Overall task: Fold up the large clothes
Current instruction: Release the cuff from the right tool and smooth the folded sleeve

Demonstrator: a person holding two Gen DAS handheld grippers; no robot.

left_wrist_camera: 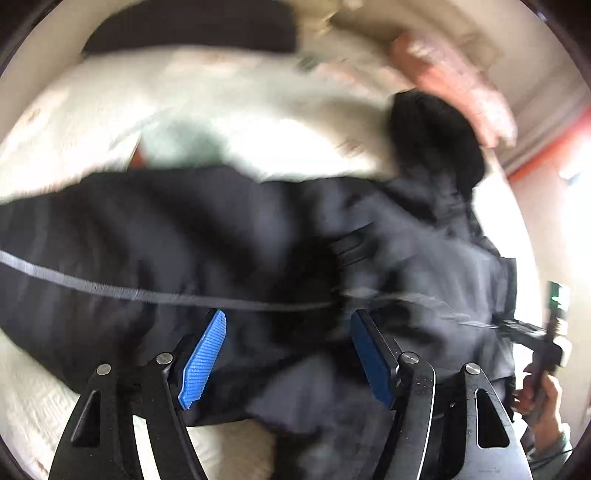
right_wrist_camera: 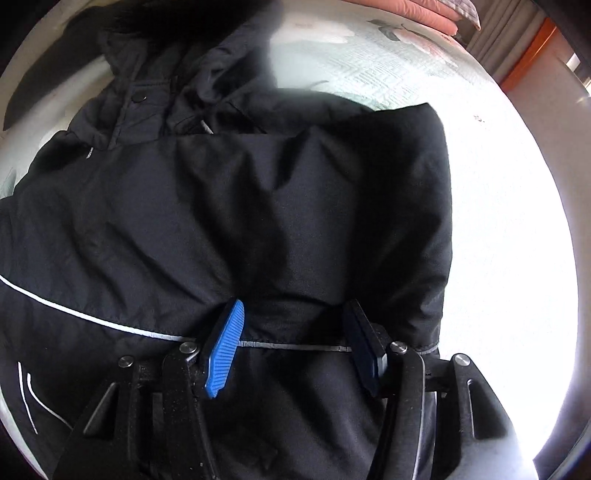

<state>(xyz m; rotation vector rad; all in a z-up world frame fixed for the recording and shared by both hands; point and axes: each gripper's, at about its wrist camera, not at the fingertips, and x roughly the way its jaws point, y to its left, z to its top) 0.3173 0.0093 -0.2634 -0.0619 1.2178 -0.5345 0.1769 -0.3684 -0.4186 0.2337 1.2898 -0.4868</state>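
A large black jacket [right_wrist_camera: 258, 206] with thin grey reflective piping lies spread on a pale bed [right_wrist_camera: 498, 229]. Its hood and collar lie at the top left of the right wrist view. My right gripper [right_wrist_camera: 293, 317] is open, its blue pads straddling the fabric just above the piping line. In the blurred left wrist view the same jacket [left_wrist_camera: 184, 240] fills the middle. My left gripper [left_wrist_camera: 288, 325] is open over it, with nothing between the pads. The other hand-held gripper [left_wrist_camera: 543, 339] shows at the right edge of the left wrist view.
The bed carries a pale floral sheet [right_wrist_camera: 399, 74]. Folded pink bedding [right_wrist_camera: 432, 14] lies at the far end, also seen blurred in the left wrist view [left_wrist_camera: 454, 81]. A second dark cloth [left_wrist_camera: 192, 26] lies at the back. An orange-trimmed wall [right_wrist_camera: 528, 51] is to the right.
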